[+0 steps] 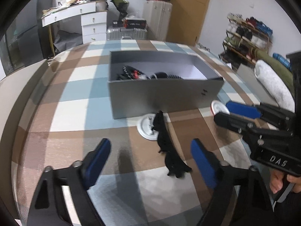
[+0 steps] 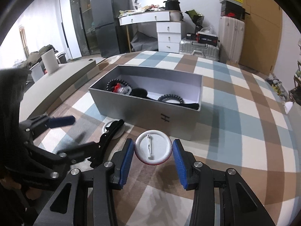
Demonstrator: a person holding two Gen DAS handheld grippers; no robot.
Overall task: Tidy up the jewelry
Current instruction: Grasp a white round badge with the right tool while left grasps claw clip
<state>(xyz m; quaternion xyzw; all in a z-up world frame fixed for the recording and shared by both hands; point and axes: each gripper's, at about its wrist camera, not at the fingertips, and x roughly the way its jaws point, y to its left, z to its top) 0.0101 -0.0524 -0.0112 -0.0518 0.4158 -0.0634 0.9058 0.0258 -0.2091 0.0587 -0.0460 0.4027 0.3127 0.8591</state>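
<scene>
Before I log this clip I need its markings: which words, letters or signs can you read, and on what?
"DAS": raised letters on the right gripper body, left wrist view.
"H"-like black mark: front wall of the grey box.
Black-and-red carton on the suitcase: print too blurred.
Stacked shoeboxes: a red logo, unreadable.

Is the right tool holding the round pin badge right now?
Yes: the right tool has its blue pads pressed against both sides of the white round badge, pin-back up, in front of the grey box.

Home bedroom: checked bedspread point(image 2: 235, 101), white drawer unit point(image 2: 168, 36), fridge point(image 2: 105, 20), suitcases point(image 2: 199, 50), shoe rack point(image 1: 244, 37).
</scene>
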